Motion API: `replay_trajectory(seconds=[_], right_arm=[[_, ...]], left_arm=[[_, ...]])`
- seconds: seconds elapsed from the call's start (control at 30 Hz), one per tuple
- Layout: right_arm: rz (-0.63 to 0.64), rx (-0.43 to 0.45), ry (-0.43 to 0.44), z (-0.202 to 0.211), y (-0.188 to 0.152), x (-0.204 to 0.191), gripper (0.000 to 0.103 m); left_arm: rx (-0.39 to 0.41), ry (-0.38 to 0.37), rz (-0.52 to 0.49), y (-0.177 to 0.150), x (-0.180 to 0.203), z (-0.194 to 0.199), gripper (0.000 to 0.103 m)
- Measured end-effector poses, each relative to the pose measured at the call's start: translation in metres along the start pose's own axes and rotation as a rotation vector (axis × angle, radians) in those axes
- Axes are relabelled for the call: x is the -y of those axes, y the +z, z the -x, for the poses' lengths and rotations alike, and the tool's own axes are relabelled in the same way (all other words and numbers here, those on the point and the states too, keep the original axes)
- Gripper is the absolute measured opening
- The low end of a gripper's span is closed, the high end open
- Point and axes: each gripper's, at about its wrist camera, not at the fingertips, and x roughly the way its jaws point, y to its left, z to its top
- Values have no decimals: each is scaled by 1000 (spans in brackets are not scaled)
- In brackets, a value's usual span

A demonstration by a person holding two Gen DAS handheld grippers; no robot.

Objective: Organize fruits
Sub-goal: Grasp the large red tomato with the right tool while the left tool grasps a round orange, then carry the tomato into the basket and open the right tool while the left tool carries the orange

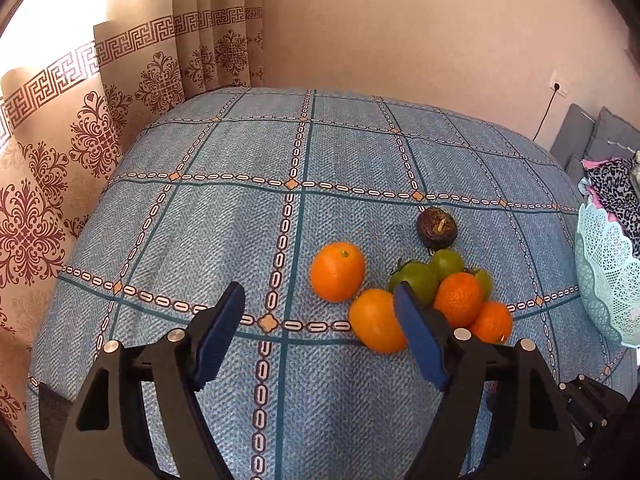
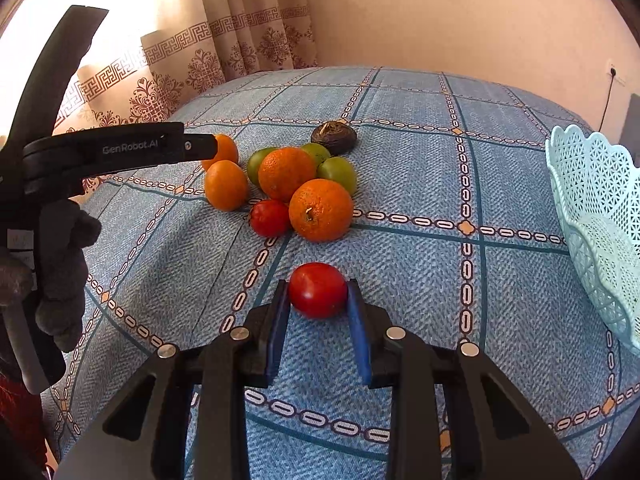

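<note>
While the right gripper [image 2: 318, 300] clamps a red tomato [image 2: 317, 295] at lower centre, squeezing could bruise it. The left gripper [image 1: 320, 336] gapes empty; the basket [image 2: 596, 232] sits far right, so a loose hold risks a drop.

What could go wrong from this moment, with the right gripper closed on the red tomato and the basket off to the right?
1. The right gripper grips the round red tomato only at its sides; it may slip or bruise on the way to the basket.
2. The left gripper hangs open beside the fruit pile; a nudge to the orange could send fruit rolling.
</note>
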Motion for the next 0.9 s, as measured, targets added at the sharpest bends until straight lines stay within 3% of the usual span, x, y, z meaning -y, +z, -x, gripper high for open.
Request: replay_trajectory(seconds=[0.13,0.27,0.4,0.63,0.9], right_arm=[[-6,2,7,0,0,1,29],[-7,5,12,1,-2,2,29],[-9,10,16,2,-2,2,29],[-20,26,22,8,-5,4,29],[-43,56,31,21,-3,5,29]], left_arm=[[-36,-26,23,11,2,-17,59],[-72,-41,43,15,3,-33,54],[-69,-74,55,13,-1,-38,37],[-43,-67,69,9,-8,-28,35],[44,-30,66,1,-6,16,35]])
